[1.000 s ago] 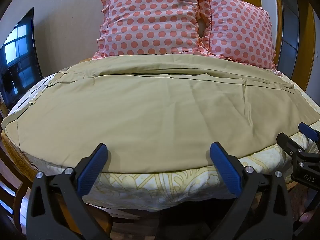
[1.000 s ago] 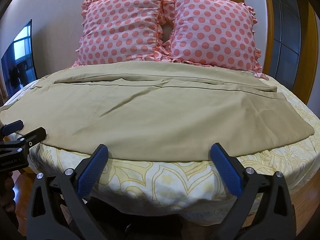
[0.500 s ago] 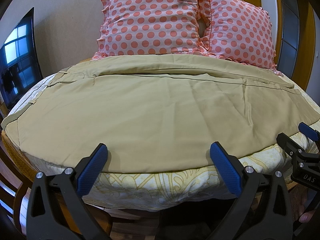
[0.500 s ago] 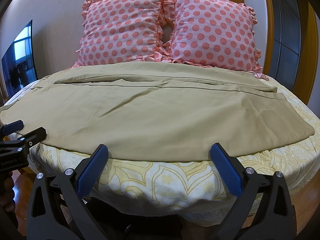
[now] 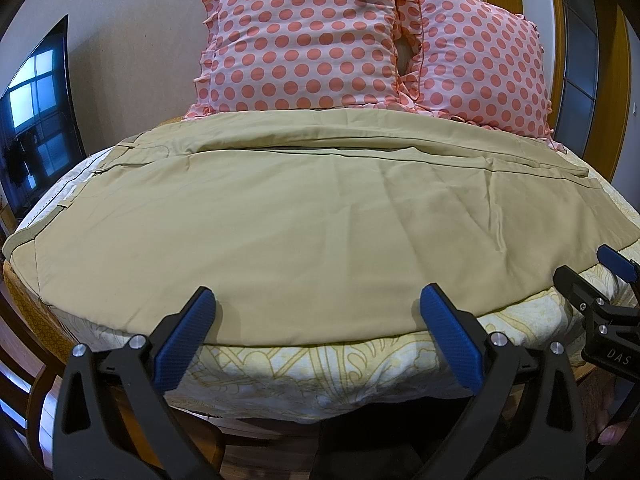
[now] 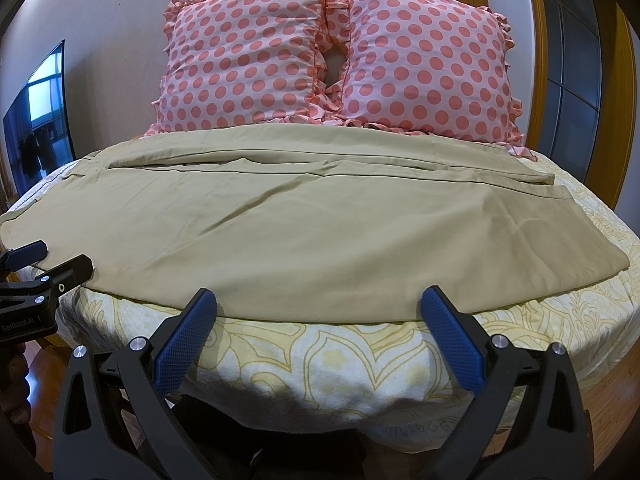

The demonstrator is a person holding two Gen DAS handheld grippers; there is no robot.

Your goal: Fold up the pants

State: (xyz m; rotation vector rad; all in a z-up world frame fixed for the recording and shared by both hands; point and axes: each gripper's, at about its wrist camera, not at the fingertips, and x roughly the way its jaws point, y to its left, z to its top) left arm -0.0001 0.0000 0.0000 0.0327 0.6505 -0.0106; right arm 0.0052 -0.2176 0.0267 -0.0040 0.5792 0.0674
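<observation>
Yellow bedspread [image 6: 360, 360] under pants [image 6: 280, 236]; pillows [image 6: 332, 56] behind.

Khaki pants [image 5: 304, 224] lie spread flat across a bed [image 5: 320, 368] covered with a pale yellow patterned sheet, waistband toward the left, legs running right. The left hand-held gripper [image 5: 316, 312] hovers at the near hem — its blue-padded fingers [image 5: 184, 336] wide apart, gripping nothing. The right hand-held gripper [image 5: 592, 276] shows at the right edge, fingers parted beside the fabric. Two pink polka-dot pillows [image 5: 304, 40] stand behind — a dark screen [image 5: 36, 120] at left.
</observation>
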